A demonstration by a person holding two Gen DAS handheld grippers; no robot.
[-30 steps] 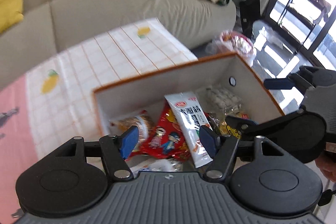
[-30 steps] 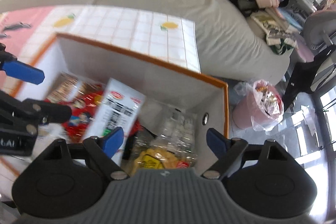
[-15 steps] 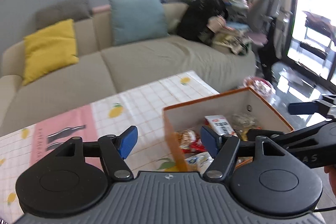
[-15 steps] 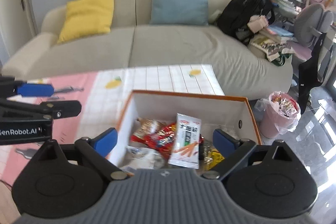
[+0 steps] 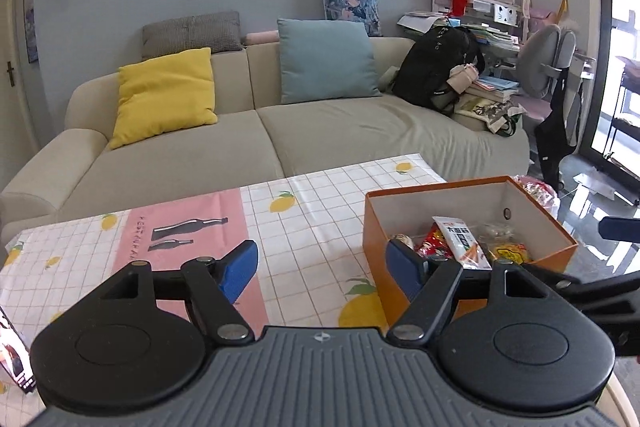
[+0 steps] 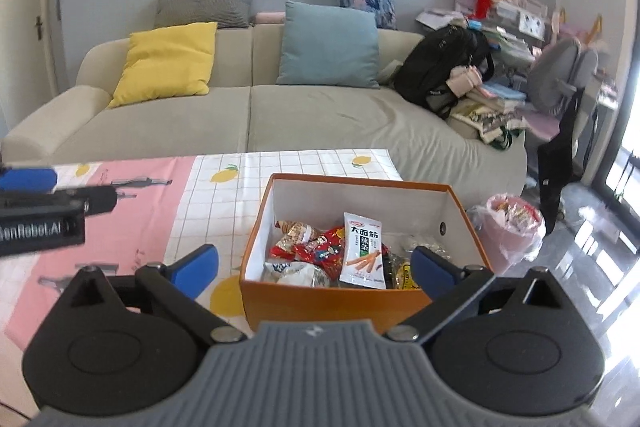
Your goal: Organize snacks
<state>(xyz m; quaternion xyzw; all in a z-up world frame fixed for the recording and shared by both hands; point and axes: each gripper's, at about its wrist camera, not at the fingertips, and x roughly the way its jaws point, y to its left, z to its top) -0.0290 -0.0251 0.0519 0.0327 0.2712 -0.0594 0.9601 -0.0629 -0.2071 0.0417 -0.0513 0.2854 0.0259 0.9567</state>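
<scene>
An orange box (image 5: 552, 223) with white inner walls stands at the right end of the lemon-print tablecloth (image 5: 312, 227). Inside lie a white snack packet (image 5: 460, 241), red packets (image 6: 320, 247), a yellow packet (image 5: 508, 253) and other wrapped snacks. My left gripper (image 5: 320, 263) hangs over the cloth just left of the box, jaws opening, nothing between them. My right gripper (image 6: 315, 267) is in front of the box (image 6: 320, 303), pulled back from it, jaws opening wide and empty. The white packet (image 6: 362, 249) leans upright among the others.
A beige sofa (image 5: 360, 131) with yellow and blue cushions runs behind the table. A black backpack (image 6: 440, 67) and piled books sit at its right end. A pink bin (image 6: 508, 227) with a bag stands on the floor right of the box. A dark card (image 5: 12, 359) lies at the left edge.
Both grippers have drawn back and up from right above the box, and both views have tilted up to take in the sofa and wall. Both pairs of jaws have widened.
</scene>
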